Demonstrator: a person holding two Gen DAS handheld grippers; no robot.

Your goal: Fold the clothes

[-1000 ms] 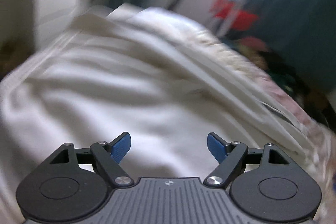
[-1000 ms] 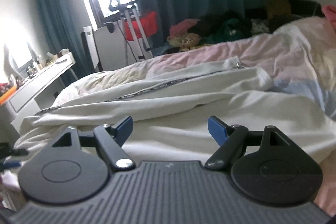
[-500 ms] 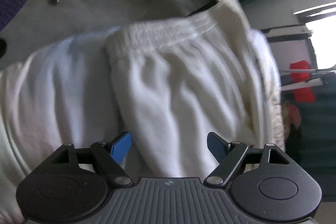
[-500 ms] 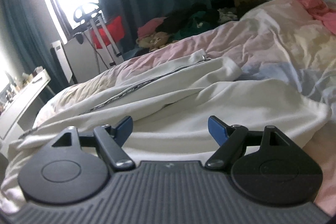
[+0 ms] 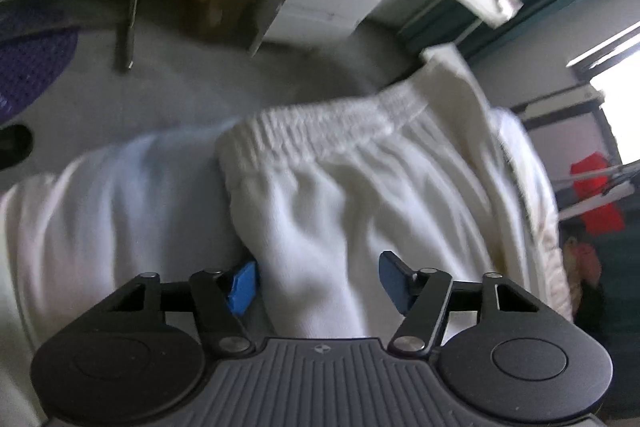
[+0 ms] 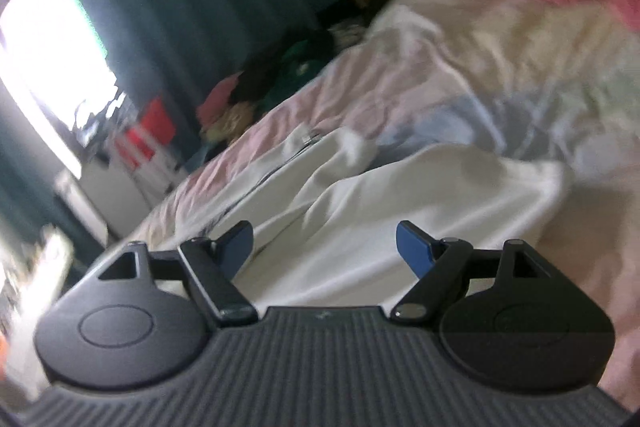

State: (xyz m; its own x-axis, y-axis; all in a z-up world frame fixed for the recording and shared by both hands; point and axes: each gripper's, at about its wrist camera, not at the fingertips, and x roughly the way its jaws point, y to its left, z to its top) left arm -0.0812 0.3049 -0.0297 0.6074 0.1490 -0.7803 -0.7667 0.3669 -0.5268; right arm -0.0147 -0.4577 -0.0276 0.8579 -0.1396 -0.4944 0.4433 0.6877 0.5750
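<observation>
My left gripper (image 5: 318,281) and right gripper (image 6: 324,247): identical build, ribbed grey body, black round-ended linkage arms, silver pivot screws, blue finger pads (image 5: 241,287).

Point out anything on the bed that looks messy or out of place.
The white jacket lies rumpled and unfolded across the bedspread, its ribbed hem bunched at the bed's edge. Dark clothes are heaped at the far side.
</observation>
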